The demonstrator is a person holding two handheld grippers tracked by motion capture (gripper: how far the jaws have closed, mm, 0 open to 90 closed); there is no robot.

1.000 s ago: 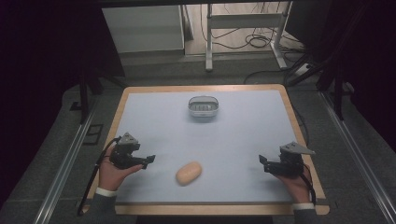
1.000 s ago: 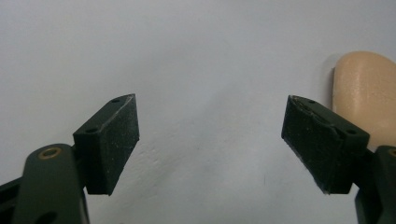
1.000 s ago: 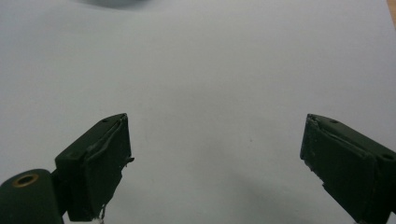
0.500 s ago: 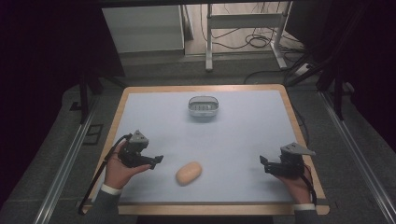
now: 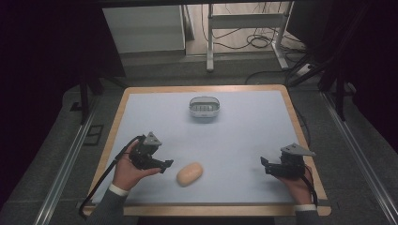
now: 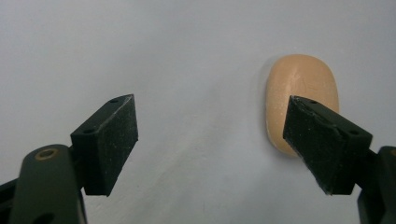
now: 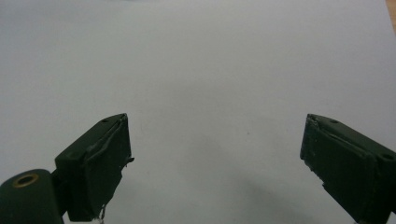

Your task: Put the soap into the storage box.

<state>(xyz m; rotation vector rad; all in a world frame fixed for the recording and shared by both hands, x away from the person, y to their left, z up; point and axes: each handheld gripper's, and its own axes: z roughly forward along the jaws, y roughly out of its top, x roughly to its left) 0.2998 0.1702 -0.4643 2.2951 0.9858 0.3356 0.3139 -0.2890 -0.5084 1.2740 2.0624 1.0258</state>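
Note:
A tan, smooth oval lump lies on the pale blue table top near the front. My left gripper hovers just to its left, pointing toward it. Its jaws have just been opening and stand open with nothing between them. In the left gripper view the lump lies ahead and to the right of the gap of the left gripper, partly behind the right jaw. My right gripper rests at the front right, open and empty, and the right gripper faces bare table.
A small clear oval container with a dark rim stands at the back centre of the table. The wooden table edge runs along the front. Beyond the table are a metal stand and cables on the floor.
The left hand has carried its gripper to the right, closer to the tan lump, and slightly up. The right gripper has stayed in place.

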